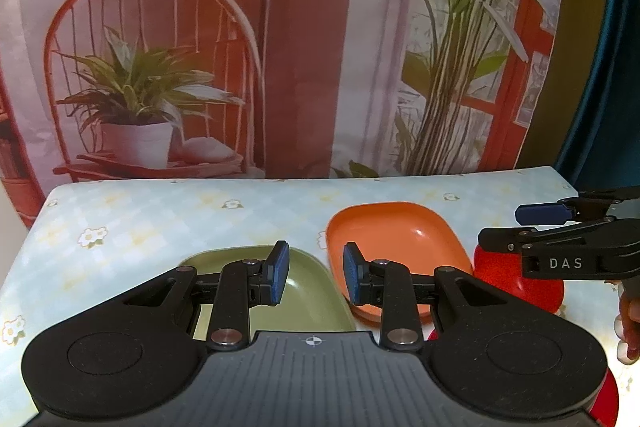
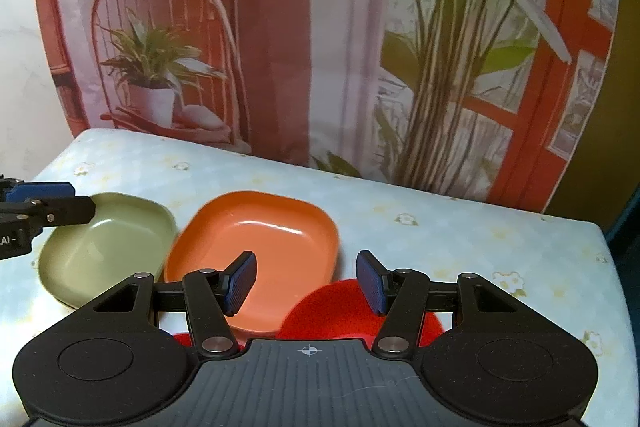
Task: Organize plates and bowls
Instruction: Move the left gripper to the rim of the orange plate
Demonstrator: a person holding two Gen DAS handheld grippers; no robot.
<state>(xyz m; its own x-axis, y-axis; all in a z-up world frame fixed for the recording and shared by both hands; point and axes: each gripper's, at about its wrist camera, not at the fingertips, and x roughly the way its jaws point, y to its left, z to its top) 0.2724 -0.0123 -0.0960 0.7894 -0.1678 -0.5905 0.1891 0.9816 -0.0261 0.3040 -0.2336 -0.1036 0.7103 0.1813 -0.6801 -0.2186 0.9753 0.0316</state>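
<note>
Plates are being shown side by side on the flower-print tablecloth (image 2: 440, 227): one green plate (image 2: 104, 247) and one orange plate (image 2: 260, 239), both rounded rectangles lying flat with long axes running away from the cameras, their edges touching or nearly so, beside one red dish (image 2: 332, 311) nearer the right gripper (image 2: 306, 283). Both the left gripper (image 1: 316, 273) and the right are being held with fingers parted, grasping nothing. A printed backdrop (image 1: 280, 47) of chair, potted plants and lamp is being displayed behind the table.
</note>
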